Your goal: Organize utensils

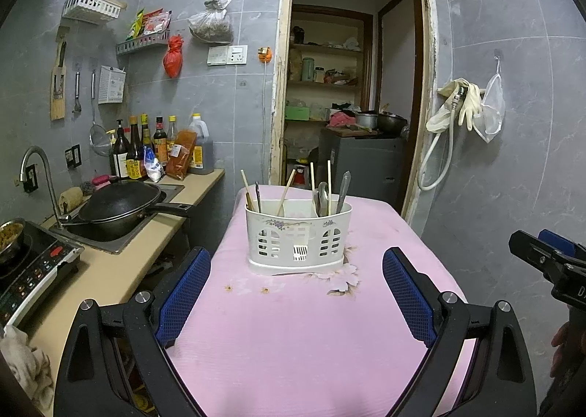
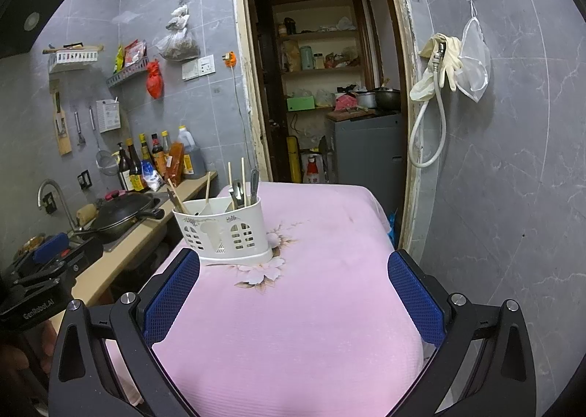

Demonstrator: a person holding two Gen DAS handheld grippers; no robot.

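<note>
A white plastic utensil caddy (image 1: 297,238) stands on the pink tablecloth (image 1: 293,336); it also shows in the right wrist view (image 2: 222,230). Wooden chopsticks (image 1: 287,191) lean in its left part, and metal spoons (image 1: 323,197) with more chopsticks stand in its right part (image 2: 240,191). My left gripper (image 1: 296,292) is open and empty, hovering over the cloth short of the caddy. My right gripper (image 2: 293,298) is open and empty, to the right of the caddy. Each gripper shows at the edge of the other's view.
A kitchen counter (image 1: 121,270) runs along the left with a black wok (image 1: 121,206) in the sink, an induction cooker (image 1: 33,263) and sauce bottles (image 1: 161,146). A doorway (image 1: 351,87) is behind the table. A tiled wall (image 1: 512,160) with a hose stands at right.
</note>
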